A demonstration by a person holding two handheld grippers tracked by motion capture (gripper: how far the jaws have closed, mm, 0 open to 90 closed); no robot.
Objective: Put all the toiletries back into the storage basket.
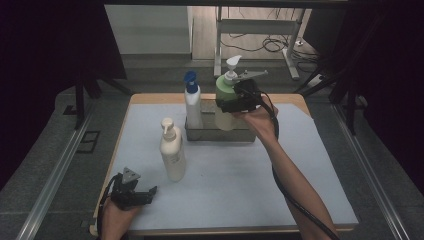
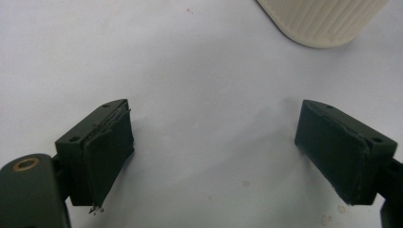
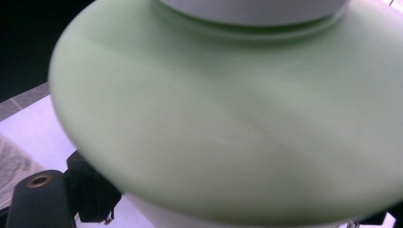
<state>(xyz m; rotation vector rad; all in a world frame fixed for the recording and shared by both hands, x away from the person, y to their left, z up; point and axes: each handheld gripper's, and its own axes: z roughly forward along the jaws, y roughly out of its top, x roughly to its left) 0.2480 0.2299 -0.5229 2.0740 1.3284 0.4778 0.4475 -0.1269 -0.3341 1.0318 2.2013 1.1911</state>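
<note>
The right gripper [image 1: 235,97] clamps the green pump bottle [image 1: 226,100] at its shoulder, holding it over the metal tray [image 1: 218,134] beside the blue-capped bottle [image 1: 193,105]. Near the table's front edge, the left gripper [image 1: 147,192] rests with jaws wide apart, just short of the cream bottle [image 1: 172,152].

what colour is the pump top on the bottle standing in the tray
Blue; the bottle in the tray shows best in the high view.
</note>
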